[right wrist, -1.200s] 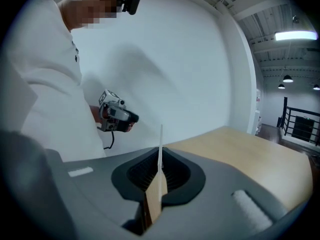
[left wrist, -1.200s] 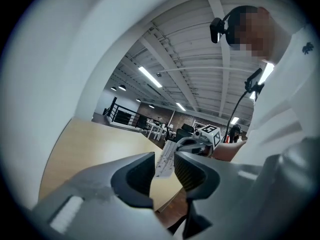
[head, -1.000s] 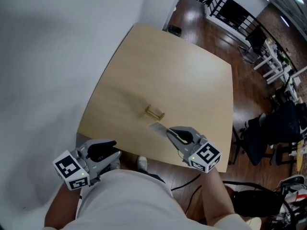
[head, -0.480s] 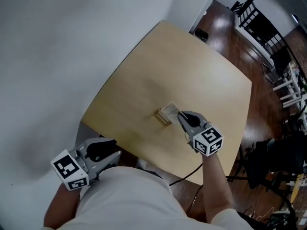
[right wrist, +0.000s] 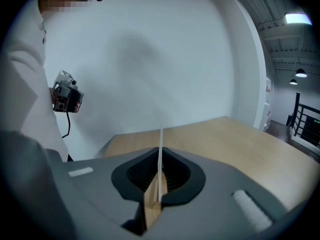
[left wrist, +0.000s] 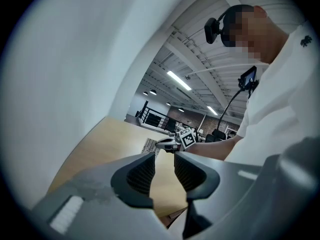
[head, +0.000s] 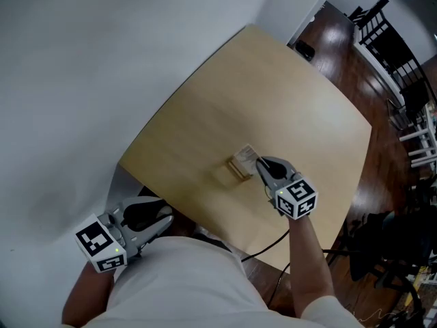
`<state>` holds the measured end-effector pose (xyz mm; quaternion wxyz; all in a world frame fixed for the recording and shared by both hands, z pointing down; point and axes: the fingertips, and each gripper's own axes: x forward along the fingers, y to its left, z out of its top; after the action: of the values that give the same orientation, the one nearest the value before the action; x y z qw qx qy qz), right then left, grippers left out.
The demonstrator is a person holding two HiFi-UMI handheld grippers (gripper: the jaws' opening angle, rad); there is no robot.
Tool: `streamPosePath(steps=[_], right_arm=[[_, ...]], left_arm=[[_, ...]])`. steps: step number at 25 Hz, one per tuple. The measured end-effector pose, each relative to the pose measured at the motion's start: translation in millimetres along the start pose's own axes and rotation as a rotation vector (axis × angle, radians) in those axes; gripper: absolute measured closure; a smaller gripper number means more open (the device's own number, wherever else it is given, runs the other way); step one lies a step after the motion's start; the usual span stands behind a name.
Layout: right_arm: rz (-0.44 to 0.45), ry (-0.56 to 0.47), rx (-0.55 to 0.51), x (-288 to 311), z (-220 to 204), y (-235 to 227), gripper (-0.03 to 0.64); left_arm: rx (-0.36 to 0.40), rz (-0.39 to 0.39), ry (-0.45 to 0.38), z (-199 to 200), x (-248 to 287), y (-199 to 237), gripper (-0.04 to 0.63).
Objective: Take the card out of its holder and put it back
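White thin card (right wrist: 160, 134), seen edge-on, pinched between the pressed-together fingers (right wrist: 141, 174) of right gripper (head: 260, 164). Lower edge meeting small light-wood holder (head: 235, 171), near the middle of pale wooden bench (head: 300, 101). Whether seated in the slot or just above it: not discernible.

Left gripper (left wrist: 165, 170): fingers spread a little, nothing between, held low off the bench's near edge, well apart from the holder.

Progress, as judged: card gripped right at the holder, so either about to be lifted out or nearly set back. Release and withdrawal outstanding either way.
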<state>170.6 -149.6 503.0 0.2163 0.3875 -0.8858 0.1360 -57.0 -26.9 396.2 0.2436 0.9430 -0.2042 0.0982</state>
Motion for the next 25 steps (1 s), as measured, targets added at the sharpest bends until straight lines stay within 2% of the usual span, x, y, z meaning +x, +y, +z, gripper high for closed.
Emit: streamPosePath(steps=[25], right_arm=[[-0.013,-0.011,0.049,0,-14,-4,0.597]], left_arm=[[-0.004,-0.045,0.025,-2,12,9,0.466]])
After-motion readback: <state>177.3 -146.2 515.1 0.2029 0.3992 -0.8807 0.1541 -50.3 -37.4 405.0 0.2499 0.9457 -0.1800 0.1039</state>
